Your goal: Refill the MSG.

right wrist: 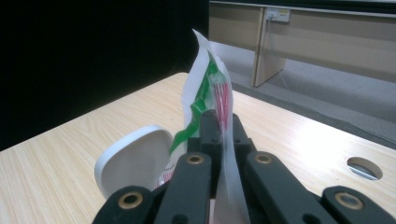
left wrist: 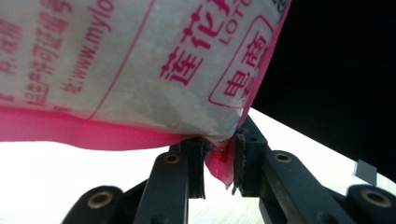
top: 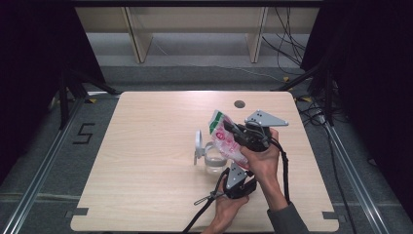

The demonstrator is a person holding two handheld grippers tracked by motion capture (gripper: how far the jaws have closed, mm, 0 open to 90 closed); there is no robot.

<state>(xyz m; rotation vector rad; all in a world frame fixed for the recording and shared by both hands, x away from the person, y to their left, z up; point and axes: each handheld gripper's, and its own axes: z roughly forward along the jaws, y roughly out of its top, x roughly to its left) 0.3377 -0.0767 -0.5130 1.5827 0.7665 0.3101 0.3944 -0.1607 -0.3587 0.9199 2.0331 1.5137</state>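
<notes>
Pouch [top: 225, 138], a white plastic one with red print and a green band near its top, is held in the air above the desk [top: 146, 161] by both grippers. It is tilted, with its upper end leaning toward the far left in the high view. Directly below its lower end a clear container [top: 213, 163] is seen on the desk, and a white lid [top: 198, 145] is standing up at the left rim of that container.

The right gripper [top: 239, 138] is held higher, at the right side of the pouch, and its jaws are clenched on the thin upper edge of the pouch; in the right gripper view the film [right wrist: 219, 140] is pressed flat between the two black jaws, and the white lid [right wrist: 133, 161] is seen just beside them on the left.

The left gripper [top: 233, 171] is held lower, near the front edge of the desk. Its jaws are closed on the bottom corner of the pouch; in the left gripper view the pink corner [left wrist: 219, 163] is pinched between the pads, and the printed face of the pouch [left wrist: 140, 70] is spread above.

A round hole [top: 239, 104] is seen in the far part of the desk.
</notes>
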